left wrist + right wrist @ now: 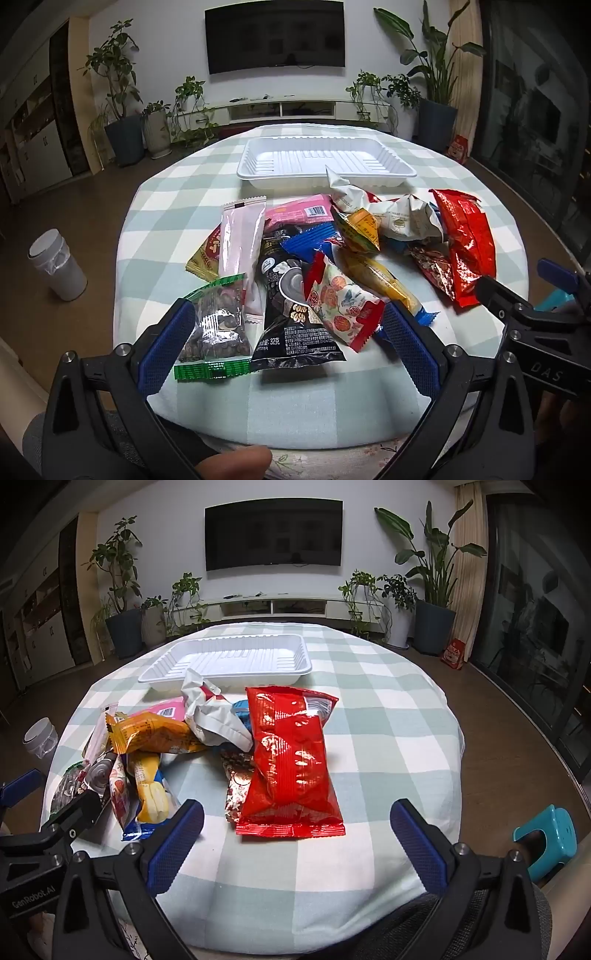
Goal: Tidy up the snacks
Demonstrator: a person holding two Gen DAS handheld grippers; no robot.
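A heap of snack packets lies on the checked tablecloth [166, 221] in front of an empty white tray [325, 162] [229, 661]. Nearest my left gripper [291, 332] are a green-edged nut packet [218, 332], a black packet [291, 314] and a red-and-white patterned packet [343, 302]; the gripper is open above the table's near edge, holding nothing. A large red bag [291, 760] [465, 243] lies just ahead of my right gripper [295, 834], which is also open and empty. Orange [155, 731] and yellow [147, 786] packets lie left of it.
A white bin [55, 266] stands on the floor to the left, a teal stool [546, 834] to the right. Potted plants [122, 110], a low cabinet and a wall screen are at the back. Checked cloth to the right of the red bag carries nothing.
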